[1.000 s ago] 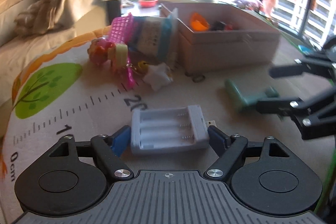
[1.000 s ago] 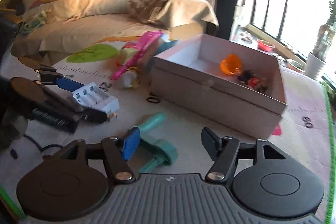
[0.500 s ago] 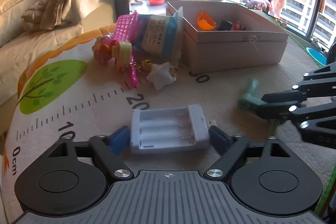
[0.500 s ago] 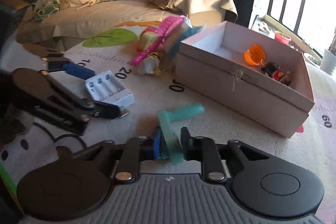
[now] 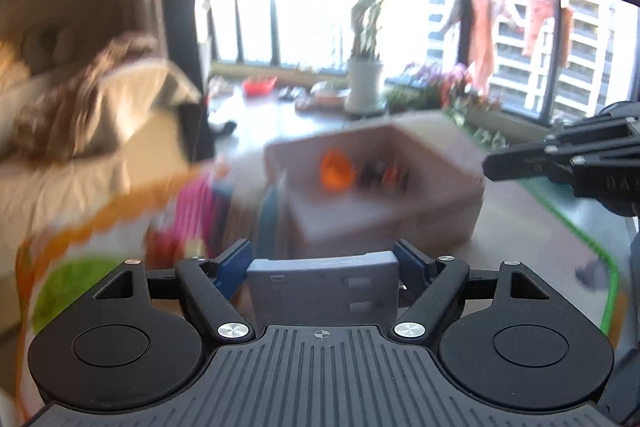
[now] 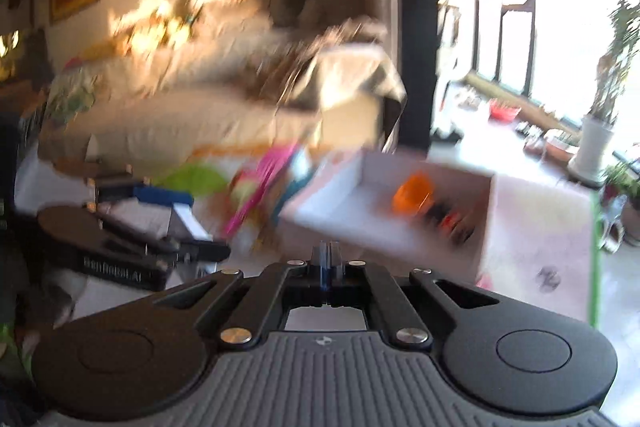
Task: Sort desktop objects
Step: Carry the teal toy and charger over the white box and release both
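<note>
My left gripper (image 5: 323, 261) is shut on the grey battery charger (image 5: 323, 287) and holds it lifted, tilted up, in front of the open pink-white box (image 5: 384, 211). The box holds an orange toy (image 5: 337, 171) and small dark toys. My right gripper (image 6: 329, 255) has its jaws closed together; the teal tool it gripped half a second ago does not show between them. In the right wrist view the box (image 6: 384, 227) lies just ahead and the left gripper with the charger (image 6: 160, 219) is at the left. Both views are motion-blurred.
A pink basket (image 5: 196, 203) and a bag lie left of the box with small toys. A sofa with a blanket (image 6: 240, 99) is behind. A potted plant (image 5: 364, 87) stands by the window. The mat's green edge (image 5: 592, 251) runs at the right.
Both grippers have lifted off the mat and moved toward the box. The left one raised the charger. The teal tool is no longer visible in the right gripper's view.
</note>
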`<action>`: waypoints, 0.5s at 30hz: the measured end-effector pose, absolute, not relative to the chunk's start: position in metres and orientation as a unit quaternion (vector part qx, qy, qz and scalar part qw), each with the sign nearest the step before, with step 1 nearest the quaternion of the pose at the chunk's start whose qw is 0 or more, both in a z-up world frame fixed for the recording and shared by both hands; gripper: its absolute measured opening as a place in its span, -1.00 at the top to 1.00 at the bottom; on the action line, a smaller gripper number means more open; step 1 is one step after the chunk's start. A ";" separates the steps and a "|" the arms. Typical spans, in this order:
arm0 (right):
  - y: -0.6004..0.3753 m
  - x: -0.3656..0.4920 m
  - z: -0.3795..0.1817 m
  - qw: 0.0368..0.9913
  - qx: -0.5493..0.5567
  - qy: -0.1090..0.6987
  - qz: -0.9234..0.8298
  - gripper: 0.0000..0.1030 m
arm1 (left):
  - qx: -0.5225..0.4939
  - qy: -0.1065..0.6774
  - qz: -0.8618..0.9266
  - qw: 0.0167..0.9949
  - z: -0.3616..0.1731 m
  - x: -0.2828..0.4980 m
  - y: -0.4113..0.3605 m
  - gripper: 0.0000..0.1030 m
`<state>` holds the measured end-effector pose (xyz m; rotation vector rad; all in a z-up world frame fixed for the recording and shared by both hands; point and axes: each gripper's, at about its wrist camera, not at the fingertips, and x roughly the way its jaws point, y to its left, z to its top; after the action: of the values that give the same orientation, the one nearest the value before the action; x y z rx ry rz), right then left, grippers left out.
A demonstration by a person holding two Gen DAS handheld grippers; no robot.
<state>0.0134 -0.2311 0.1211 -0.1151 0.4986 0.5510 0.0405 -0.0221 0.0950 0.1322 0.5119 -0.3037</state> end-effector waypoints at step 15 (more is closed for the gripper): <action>-0.244 -0.015 0.065 0.867 -0.058 0.395 0.297 0.74 | 0.087 0.321 -0.161 0.929 0.037 0.015 -0.030 -0.60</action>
<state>-0.0149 -0.2439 0.0645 -0.1209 0.8272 0.6213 0.0149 -0.0304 0.0372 0.1781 0.6568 -0.3304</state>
